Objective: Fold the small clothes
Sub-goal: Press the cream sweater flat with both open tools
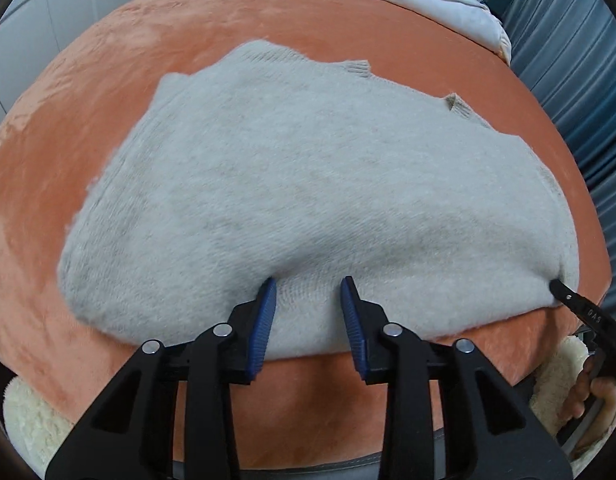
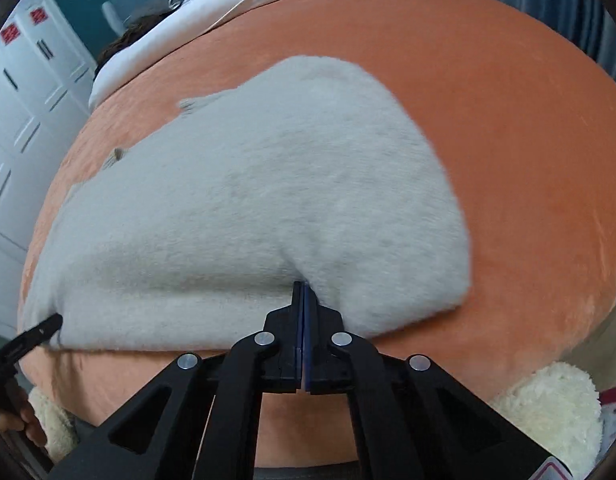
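Pinching sweater (image 2: 244, 200) hem: right gripper (image 2: 304, 292) clamped, low | left gripper (image 1: 308, 292) apart, seemingly touching

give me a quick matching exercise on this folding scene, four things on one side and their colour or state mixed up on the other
Column 1:
1. left hand-held gripper
2. right hand-held gripper
3. knit garment
4. blanket under the garment

Column 2:
a. orange
b. light grey and fuzzy, near edge doubled over
c. fingers apart, astride the near edge of the fabric
d. closed tight on the near edge of the fabric

Pairs: 1-c, 2-d, 3-b, 4-a
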A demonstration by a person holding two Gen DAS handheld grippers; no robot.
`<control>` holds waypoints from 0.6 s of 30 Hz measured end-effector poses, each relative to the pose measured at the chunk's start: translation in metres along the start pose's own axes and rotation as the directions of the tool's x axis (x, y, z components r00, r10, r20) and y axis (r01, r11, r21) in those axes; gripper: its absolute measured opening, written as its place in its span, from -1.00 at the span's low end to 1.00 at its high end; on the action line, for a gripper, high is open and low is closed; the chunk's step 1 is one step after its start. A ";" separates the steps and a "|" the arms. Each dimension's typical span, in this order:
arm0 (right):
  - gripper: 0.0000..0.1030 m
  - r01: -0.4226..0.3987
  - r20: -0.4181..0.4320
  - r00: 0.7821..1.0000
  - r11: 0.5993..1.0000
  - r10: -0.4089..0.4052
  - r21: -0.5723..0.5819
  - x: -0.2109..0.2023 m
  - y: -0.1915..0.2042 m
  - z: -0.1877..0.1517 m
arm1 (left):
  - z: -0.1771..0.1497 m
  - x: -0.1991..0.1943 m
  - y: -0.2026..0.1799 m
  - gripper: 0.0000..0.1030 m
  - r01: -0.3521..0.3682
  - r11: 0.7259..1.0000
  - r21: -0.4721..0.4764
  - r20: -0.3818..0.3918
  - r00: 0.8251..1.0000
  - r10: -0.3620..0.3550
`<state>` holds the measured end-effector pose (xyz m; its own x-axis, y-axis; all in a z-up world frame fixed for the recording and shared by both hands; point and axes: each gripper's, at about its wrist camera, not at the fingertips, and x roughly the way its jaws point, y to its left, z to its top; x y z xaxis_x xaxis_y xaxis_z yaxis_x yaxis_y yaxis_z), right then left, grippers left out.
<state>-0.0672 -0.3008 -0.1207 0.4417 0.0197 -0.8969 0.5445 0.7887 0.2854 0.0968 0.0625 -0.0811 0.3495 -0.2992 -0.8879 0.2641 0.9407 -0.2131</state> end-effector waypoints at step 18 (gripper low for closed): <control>-0.76 -0.066 -0.071 0.996 0.940 0.045 -0.334 0.031 0.176 0.005 | 0.021 -0.007 0.007 0.09 -0.059 0.998 -0.037 0.041 0.997 0.060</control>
<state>0.0455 -0.1647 -0.0968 0.4138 0.0988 -0.9050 0.2449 0.9454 0.2152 0.1148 0.0673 -0.0683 0.4012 -0.2482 -0.8817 0.2097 0.9619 -0.1754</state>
